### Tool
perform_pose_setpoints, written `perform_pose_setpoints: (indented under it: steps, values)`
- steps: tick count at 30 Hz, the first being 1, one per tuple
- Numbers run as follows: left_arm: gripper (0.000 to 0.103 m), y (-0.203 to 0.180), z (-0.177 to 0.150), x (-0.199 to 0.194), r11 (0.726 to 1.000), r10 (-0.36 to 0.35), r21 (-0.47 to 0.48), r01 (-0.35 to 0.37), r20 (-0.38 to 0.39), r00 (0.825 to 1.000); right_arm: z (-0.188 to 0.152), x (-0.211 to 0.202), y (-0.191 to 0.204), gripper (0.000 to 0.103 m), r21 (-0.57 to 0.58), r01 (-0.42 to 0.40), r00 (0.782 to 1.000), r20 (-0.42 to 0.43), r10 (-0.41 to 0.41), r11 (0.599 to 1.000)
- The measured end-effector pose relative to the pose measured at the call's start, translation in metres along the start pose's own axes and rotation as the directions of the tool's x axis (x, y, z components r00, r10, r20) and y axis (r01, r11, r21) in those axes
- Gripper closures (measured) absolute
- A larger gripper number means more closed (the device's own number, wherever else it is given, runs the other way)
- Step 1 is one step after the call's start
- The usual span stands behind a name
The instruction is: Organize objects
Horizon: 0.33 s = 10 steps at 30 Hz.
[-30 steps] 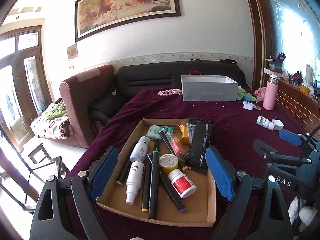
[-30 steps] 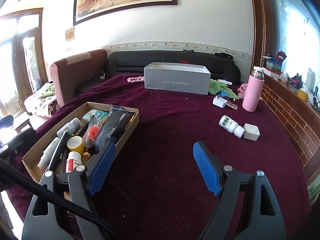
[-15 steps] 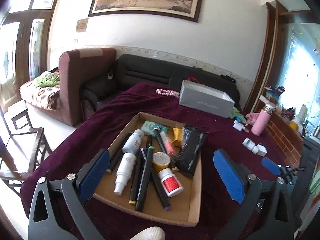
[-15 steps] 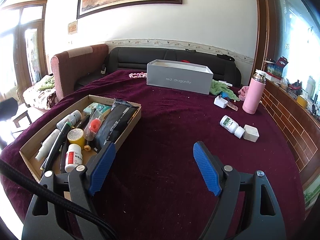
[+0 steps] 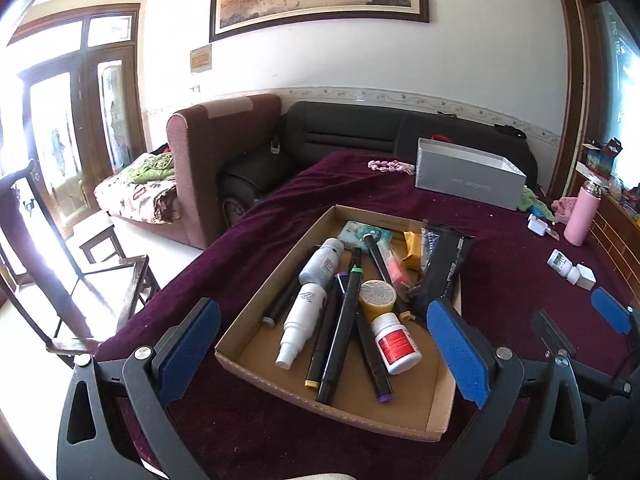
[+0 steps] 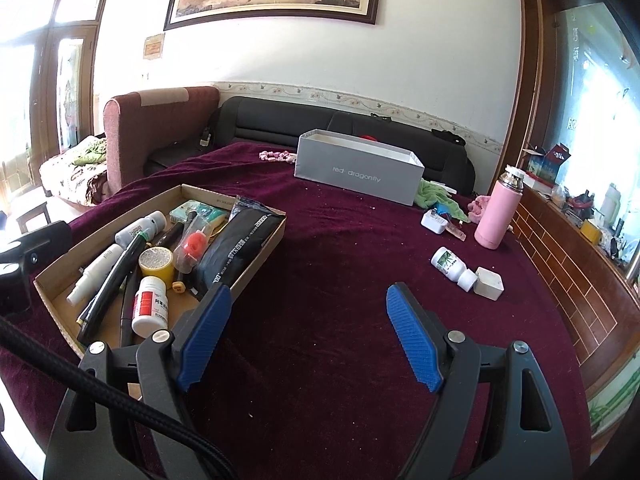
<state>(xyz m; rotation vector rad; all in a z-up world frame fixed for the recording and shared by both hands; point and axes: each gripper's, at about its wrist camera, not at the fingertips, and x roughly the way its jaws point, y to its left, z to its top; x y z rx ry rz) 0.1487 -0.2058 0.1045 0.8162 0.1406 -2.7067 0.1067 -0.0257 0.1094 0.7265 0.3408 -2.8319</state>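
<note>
Wooden chair [image 5: 100, 280] only in left-wrist view

Both the left gripper [image 5: 324, 344] and right gripper [image 6: 308, 336] have black frames, ribbed blue pads [image 6: 414, 344], silver screws; a braided black cable [image 6: 120, 408] crosses lower left.

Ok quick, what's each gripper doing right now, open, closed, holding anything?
Left gripper: open, jaws just widened, holding nothing, above the cardboard tray.
Right gripper: open, empty, over the maroon cloth.
</note>
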Motion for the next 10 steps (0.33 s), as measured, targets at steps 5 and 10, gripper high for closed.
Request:
perform_pose_setpoints:
  steps: [5, 10]
  values:
    - [0.001, 0.0, -0.004, 0.001, 0.999, 0.03, 0.014, -0.03, -0.014, 0.999, -0.001, -0.005, 0.009, 0.022, -0.028, 0.001, 1.0, 0.011, -0.001, 1.0]
    - [0.001, -0.002, -0.005, 0.0, 0.998, 0.059, 0.023, -0.059, -0.013, 0.998, 0.0, -0.009, 0.013, 0.022, -0.039, 0.003, 1.0, 0.02, -0.002, 0.999]
